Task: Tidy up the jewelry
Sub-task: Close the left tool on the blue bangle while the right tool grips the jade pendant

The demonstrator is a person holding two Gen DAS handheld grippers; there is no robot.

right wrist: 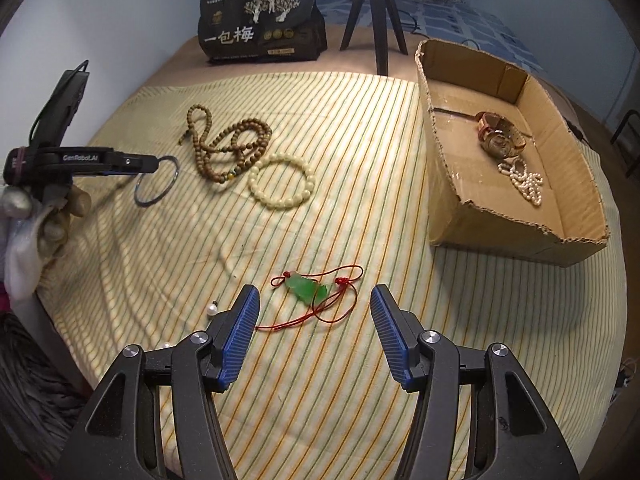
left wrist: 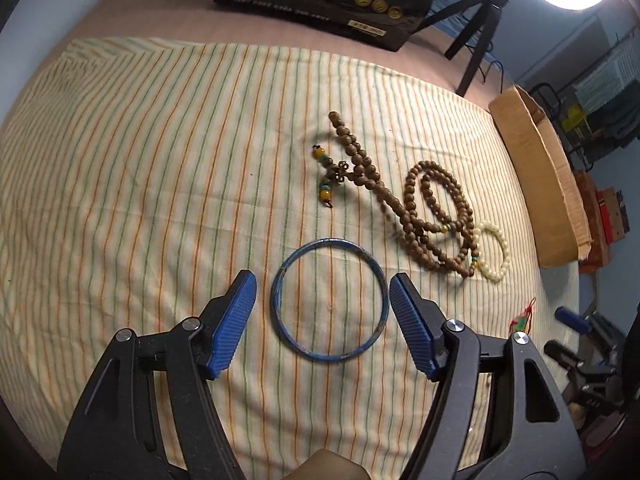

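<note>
Over on the left, the left gripper (left wrist: pixel 322 300) hangs above the striped cloth (left wrist: pixel 160 160) with its jaws spread wide. The blue bangle (left wrist: pixel 330 299) lies flat on the cloth between the two pads, which stand just outside the ring without pressing on it. That bangle looks stiff, thin and smooth, probably light, and likely to skid under a squeeze, so a pinch across one side of the rim seems safer than clamping the whole hoop.

Next along lies the brown bead necklace (left wrist: pixel 424 204), heaped in loops; it should be limp and will trail if lifted by one strand. The cream bead bracelet (left wrist: pixel 496 252) touches its far end.

Nearer the right, the right gripper (right wrist: pixel 314 320) is open about as far, nothing held. The green pendant (right wrist: pixel 306 289) on its red cord (right wrist: pixel 340 304) lies on the cloth just ahead, between the pads. The stone looks hard and chippable, the cord floppy; I would grip the stone itself.

Furthest right sits the cardboard box (right wrist: pixel 500 220), already holding a watch (right wrist: pixel 500 136) and a pearl string (right wrist: pixel 524 184).
</note>
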